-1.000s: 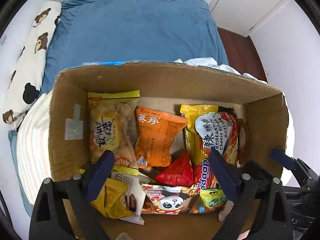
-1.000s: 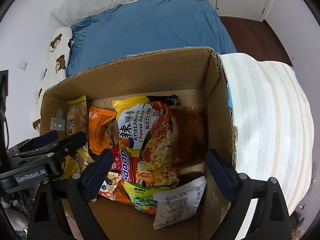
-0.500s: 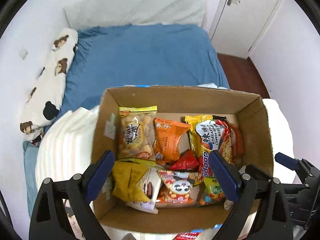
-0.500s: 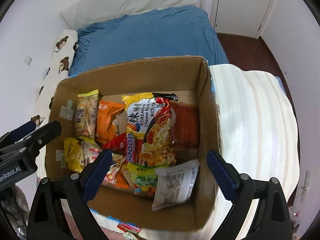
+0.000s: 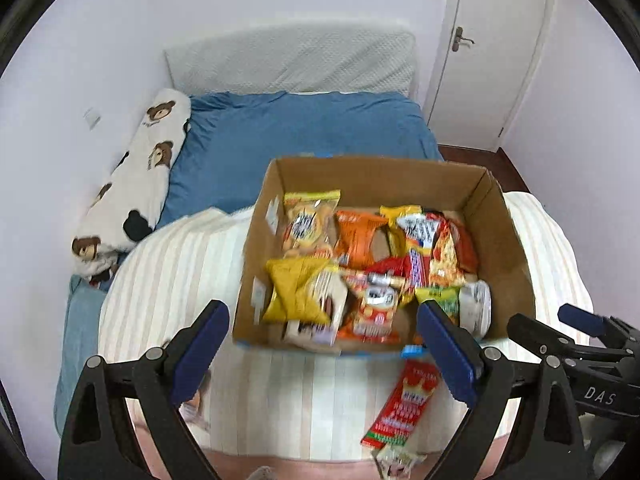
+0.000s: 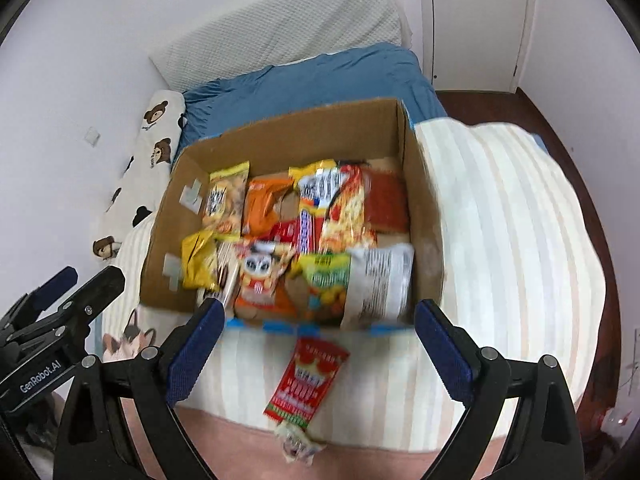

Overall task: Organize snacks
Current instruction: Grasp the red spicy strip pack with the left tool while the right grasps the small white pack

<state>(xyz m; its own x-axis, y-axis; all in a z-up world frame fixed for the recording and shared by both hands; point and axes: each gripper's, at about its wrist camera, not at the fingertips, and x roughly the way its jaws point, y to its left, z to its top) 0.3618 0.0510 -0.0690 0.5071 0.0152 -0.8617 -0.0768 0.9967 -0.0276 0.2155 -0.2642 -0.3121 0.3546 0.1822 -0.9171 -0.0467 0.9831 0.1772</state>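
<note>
Left wrist view: looks forward and down from above the near end of the bed, along open fingers of the left gripper. Faces the far wall and door. Cardboard box mid-frame, not close.

Right wrist view: same direction, set further right, slightly nearer; right gripper frames the box's near edge.

Shared: box, striped blanket, red packet, blue bed, bear pillow. Each gripper visible at the other view's edge. Both somewhat blurred.

Cardboard box of snacks, red packet outside, left gripper gaping
</note>
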